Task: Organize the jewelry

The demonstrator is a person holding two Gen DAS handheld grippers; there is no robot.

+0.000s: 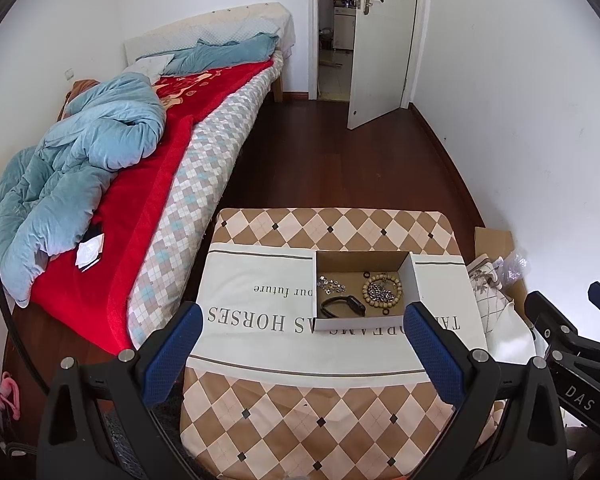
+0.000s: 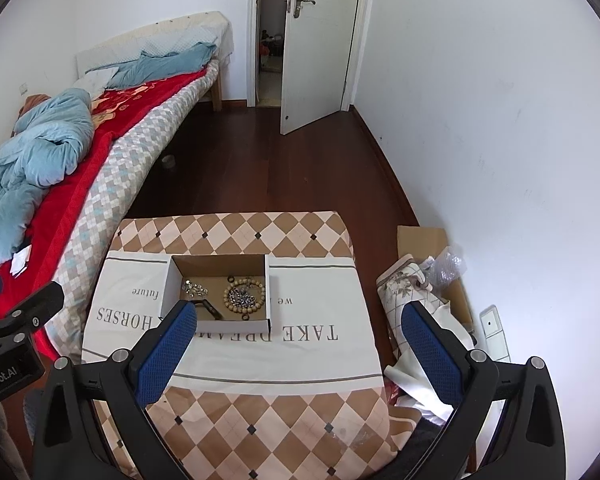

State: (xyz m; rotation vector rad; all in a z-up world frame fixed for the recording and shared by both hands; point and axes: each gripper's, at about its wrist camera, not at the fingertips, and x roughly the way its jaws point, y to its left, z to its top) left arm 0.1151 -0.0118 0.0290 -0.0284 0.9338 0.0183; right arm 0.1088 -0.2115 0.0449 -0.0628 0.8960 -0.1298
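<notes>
A small open cardboard box (image 1: pixel 414 280) (image 2: pixel 172 286) sits on a table covered by a checked cloth (image 1: pixel 300 400) (image 2: pixel 260 400). Inside lie a wooden bead bracelet (image 1: pixel 382 293) (image 2: pixel 245 298) around a silver chain, a cluster of small silver pieces (image 1: pixel 332 285) (image 2: pixel 196 289) and a black wristband (image 1: pixel 342 306) (image 2: pixel 212 308). My left gripper (image 1: pixel 302 326) is open and empty, held back from the box's near edge. My right gripper (image 2: pixel 300 326) is open and empty, its left finger (image 2: pixel 168 352) in front of the box's near left corner.
A bed with a red blanket (image 1: pixel 140 200) and blue duvet (image 1: pixel 80 168) stands left of the table. Cardboard, cloth and plastic wrap (image 2: pixel 432 280) lie on the floor at the right by the white wall. An open door (image 1: pixel 380 40) is at the far end.
</notes>
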